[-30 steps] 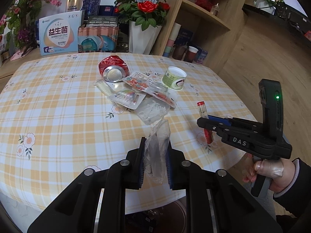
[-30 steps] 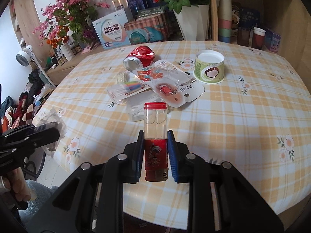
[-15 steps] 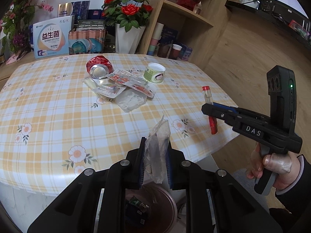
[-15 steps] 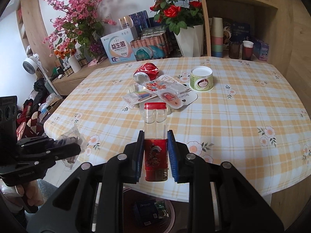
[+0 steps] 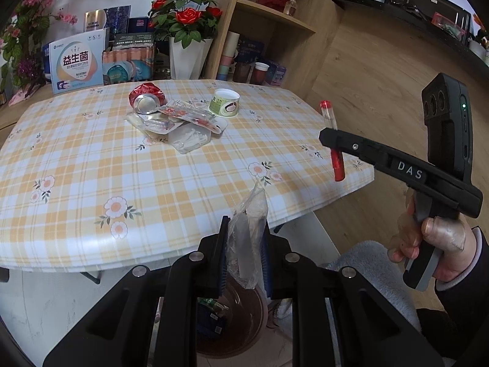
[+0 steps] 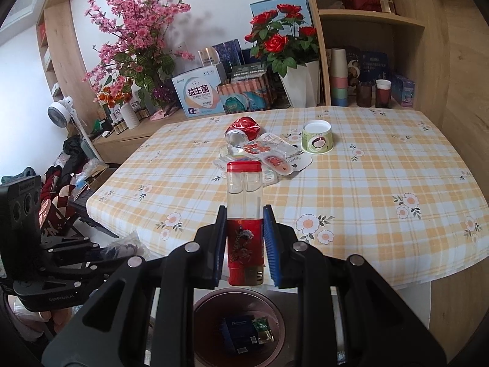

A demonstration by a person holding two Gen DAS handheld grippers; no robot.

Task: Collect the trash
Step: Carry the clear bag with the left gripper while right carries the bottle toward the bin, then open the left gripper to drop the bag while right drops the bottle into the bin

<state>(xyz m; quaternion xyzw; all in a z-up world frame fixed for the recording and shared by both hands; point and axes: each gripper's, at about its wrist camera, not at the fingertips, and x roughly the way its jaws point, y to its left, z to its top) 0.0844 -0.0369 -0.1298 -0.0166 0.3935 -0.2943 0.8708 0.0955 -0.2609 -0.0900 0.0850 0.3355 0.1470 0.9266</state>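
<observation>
My left gripper [image 5: 244, 253] is shut on a crumpled clear plastic wrapper [image 5: 247, 238], held past the table's near edge above a brown trash bin [image 5: 244, 315] on the floor. My right gripper [image 6: 244, 244] is shut on a red and clear tube-shaped container [image 6: 244, 223], also above the bin [image 6: 238, 327], which holds some packets. The right gripper also shows in the left wrist view [image 5: 333, 140]. On the table lie a crushed red can [image 5: 146, 99], flat plastic blister packs [image 5: 183, 122] and a small green cup [image 5: 225, 102].
The round table [image 5: 91, 168] has a yellow plaid cloth. Behind it stand boxes [image 5: 76, 61], a vase of red roses [image 5: 186, 30] and wooden shelves [image 5: 275, 24] with cups. Clutter and a fan [image 6: 61, 113] are on the left floor.
Both grippers have pulled back from the table with their items and now hang over the trash bin below the table's edge. Both stay shut.
</observation>
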